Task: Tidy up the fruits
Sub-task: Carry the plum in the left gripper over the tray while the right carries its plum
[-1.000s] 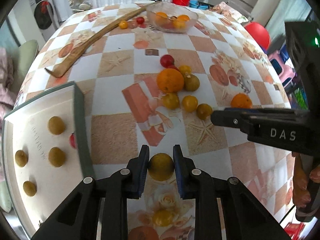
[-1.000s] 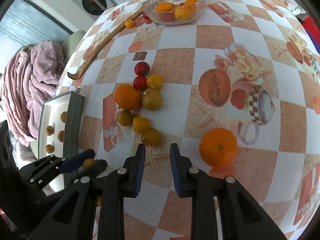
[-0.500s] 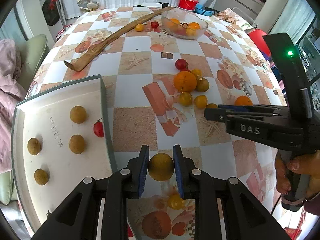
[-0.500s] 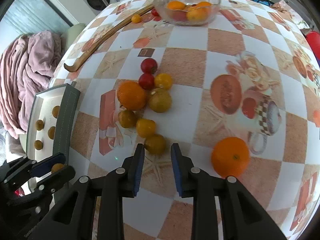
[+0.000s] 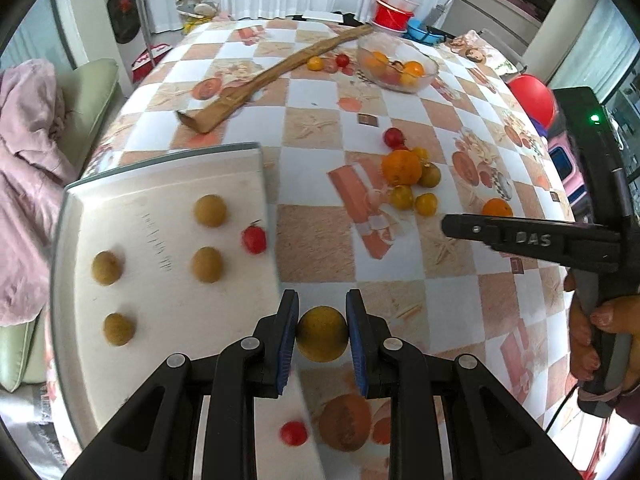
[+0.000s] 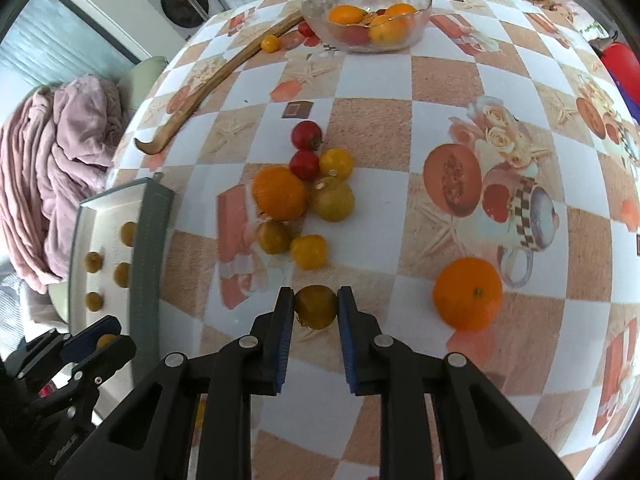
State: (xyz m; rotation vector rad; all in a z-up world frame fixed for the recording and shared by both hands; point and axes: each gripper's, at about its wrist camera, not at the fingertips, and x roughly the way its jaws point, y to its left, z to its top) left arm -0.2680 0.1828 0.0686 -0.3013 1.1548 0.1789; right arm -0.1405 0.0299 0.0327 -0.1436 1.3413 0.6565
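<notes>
Yellow-green fruit [image 5: 322, 334] clamped in our left tongs [image 5: 322, 332], at tray [image 5: 160, 184] right edge | right tongs [image 6: 316, 306] closed on olive fruit [image 6: 316, 306] | tray lies left

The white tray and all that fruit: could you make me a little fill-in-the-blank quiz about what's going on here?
1. The white tray holds four olive-yellow fruits and one ____ tomato.
2. The left gripper is shut on a ____ fruit.
3. The glass bowl stands at the table's ____ end.
4. Right of the right gripper lies a lone ____.

Missing words: red; yellow-green; far; orange
</notes>
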